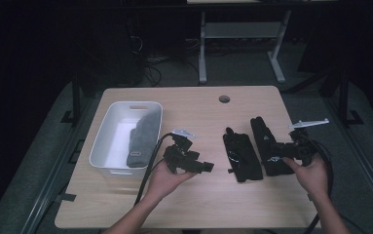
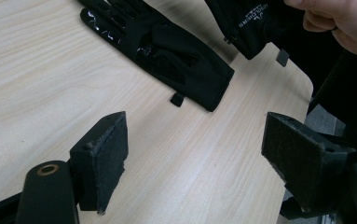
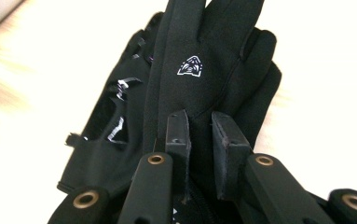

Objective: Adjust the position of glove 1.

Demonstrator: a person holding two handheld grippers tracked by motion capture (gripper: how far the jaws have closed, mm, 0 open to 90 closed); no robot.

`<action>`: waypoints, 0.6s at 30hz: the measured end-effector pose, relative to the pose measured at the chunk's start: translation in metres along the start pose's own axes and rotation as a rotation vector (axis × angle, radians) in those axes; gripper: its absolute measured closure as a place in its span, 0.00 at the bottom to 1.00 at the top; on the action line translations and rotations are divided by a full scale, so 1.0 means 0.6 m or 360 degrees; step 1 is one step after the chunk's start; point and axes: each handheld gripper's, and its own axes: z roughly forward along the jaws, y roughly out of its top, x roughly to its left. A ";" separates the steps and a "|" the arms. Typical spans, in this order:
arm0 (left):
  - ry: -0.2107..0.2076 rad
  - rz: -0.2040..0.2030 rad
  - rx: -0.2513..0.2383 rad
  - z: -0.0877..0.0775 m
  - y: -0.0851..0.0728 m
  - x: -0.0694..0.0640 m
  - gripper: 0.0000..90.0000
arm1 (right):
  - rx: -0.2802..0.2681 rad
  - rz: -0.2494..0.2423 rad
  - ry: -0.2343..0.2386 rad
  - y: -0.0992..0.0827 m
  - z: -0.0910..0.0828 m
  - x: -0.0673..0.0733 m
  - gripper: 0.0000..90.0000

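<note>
Right of centre in the high view, right gripper (image 1: pixel 277 152) clamped, seemingly on the cuff of a black fabric glove (image 1: pixel 268 141), second black glove (image 1: pixel 241 157) flat on the pale wooden table (image 1: pixel 198 200) beside it, left gripper (image 1: pixel 201 166) wide open, empty.

Table (image 1: pixel 125 204): light wood, round hole (image 1: pixel 224 99) at its far edge.
Floor (image 1: pixel 28 161): grey, dim.
Beyond the table: white desk frame (image 1: pixel 242 34), dark surroundings.

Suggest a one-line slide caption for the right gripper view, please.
Right gripper shut on the cuff of a black glove, with the second glove lying beside it on the table.
</note>
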 end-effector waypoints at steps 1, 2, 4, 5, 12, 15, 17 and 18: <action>0.0000 -0.0001 0.0001 0.000 0.000 0.000 0.25 | -0.0008 -0.0014 0.0007 0.004 0.001 0.004 0.87; 0.0002 -0.0002 0.0003 0.000 0.000 0.000 0.25 | -0.0013 -0.0014 0.0022 0.008 0.002 0.008 0.87; 0.0005 -0.0003 0.0001 -0.001 -0.001 0.001 0.25 | -0.0021 -0.0016 0.0044 0.015 0.005 0.018 0.87; 0.0006 -0.0003 0.0000 -0.001 -0.001 0.001 0.25 | -0.0010 -0.0026 0.0063 0.020 0.009 0.023 0.87; 0.0010 0.0001 0.0008 -0.004 -0.002 0.000 0.25 | -0.0006 -0.0058 0.0118 0.034 0.033 0.054 0.87; 0.0008 -0.0004 0.0004 -0.005 -0.003 0.001 0.25 | 0.0005 -0.0074 0.0124 0.037 0.044 0.062 0.87; 0.0011 -0.0003 0.0007 -0.006 -0.004 0.003 0.25 | 0.0023 -0.0064 0.0134 0.038 0.052 0.065 0.87; 0.0011 -0.0003 0.0009 -0.006 -0.004 0.003 0.25 | 0.0034 -0.0056 0.0139 0.038 0.057 0.067 0.87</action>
